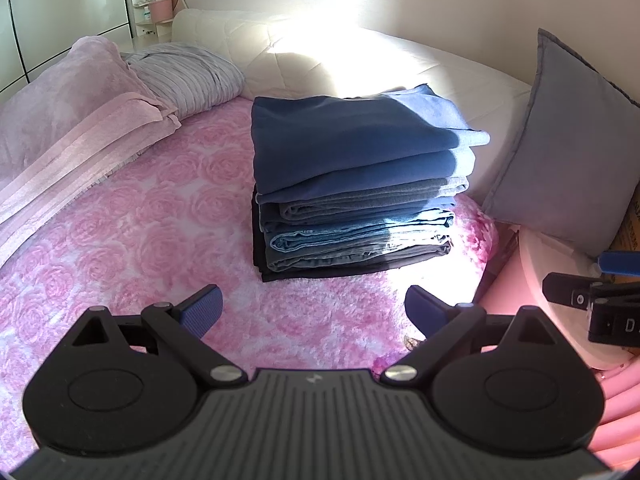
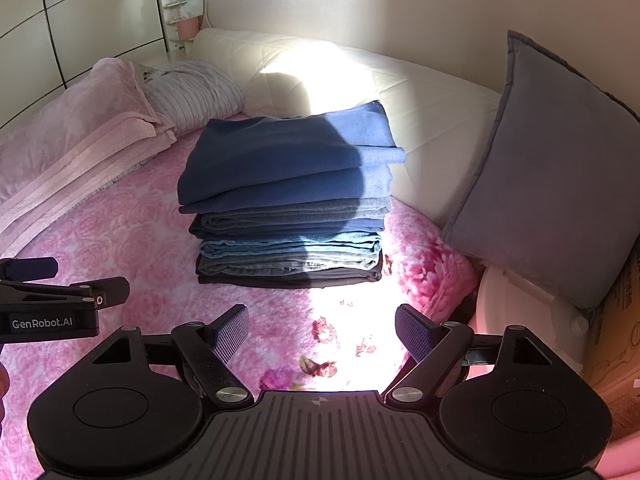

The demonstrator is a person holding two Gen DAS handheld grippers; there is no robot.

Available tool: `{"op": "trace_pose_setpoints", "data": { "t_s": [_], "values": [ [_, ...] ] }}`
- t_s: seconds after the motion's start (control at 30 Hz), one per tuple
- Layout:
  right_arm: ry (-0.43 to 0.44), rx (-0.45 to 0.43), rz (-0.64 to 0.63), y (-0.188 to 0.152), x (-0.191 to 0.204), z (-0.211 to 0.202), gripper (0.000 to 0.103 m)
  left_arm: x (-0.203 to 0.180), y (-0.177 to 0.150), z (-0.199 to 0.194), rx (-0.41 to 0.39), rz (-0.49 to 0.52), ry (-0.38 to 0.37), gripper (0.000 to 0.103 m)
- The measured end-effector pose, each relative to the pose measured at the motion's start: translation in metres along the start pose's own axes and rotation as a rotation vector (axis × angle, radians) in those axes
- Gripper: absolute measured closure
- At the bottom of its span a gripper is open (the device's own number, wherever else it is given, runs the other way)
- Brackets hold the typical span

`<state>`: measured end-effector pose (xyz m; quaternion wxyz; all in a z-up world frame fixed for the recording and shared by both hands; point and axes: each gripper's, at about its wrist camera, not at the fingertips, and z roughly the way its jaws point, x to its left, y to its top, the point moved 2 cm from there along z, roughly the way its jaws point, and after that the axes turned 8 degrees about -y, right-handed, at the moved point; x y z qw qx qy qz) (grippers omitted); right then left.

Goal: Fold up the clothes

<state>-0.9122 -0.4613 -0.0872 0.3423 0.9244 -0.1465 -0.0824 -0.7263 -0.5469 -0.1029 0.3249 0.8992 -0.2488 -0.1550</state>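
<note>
**A soft stack, two empty claws**

The stack (image 1: 356,184) of folded clothes sits on the bed (image 1: 132,240), near its far edge by the white headboard (image 1: 320,52). My left claw (image 1: 312,312) is spread wide and holds nothing. My right claw (image 2: 322,332) is wide too, and empty. Both hang over the pink cover, near the stack but not touching it.

I think the clothes are soft and floppy. The top blue ones look thick and fuzzy. The jeans lower down look stiffer and heavier. The whole stack would be heavy and could slide apart if I pushed one side. To lift one piece, I would pinch its folded edge at the two near corners, one claw on each.

The left view shows my right claw poking in by the bed's right edge. It also shows more of the pink blanket (image 1: 68,128) on the left. The right view shows my left claw from the side, with writing on it. It shows the grey pillow (image 2: 552,184) much better, and a box behind it.
</note>
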Motion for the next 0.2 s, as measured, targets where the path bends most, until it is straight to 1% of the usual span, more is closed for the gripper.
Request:
{"op": "trace_pose_setpoints", "data": {
  "t_s": [0.2],
  "values": [
    [-0.004,0.001,0.003,0.0003,-0.0021,0.0008,0.020,-0.0027,0.0015,0.0001,-0.020,0.004,-0.012,0.007]
  ]
}}
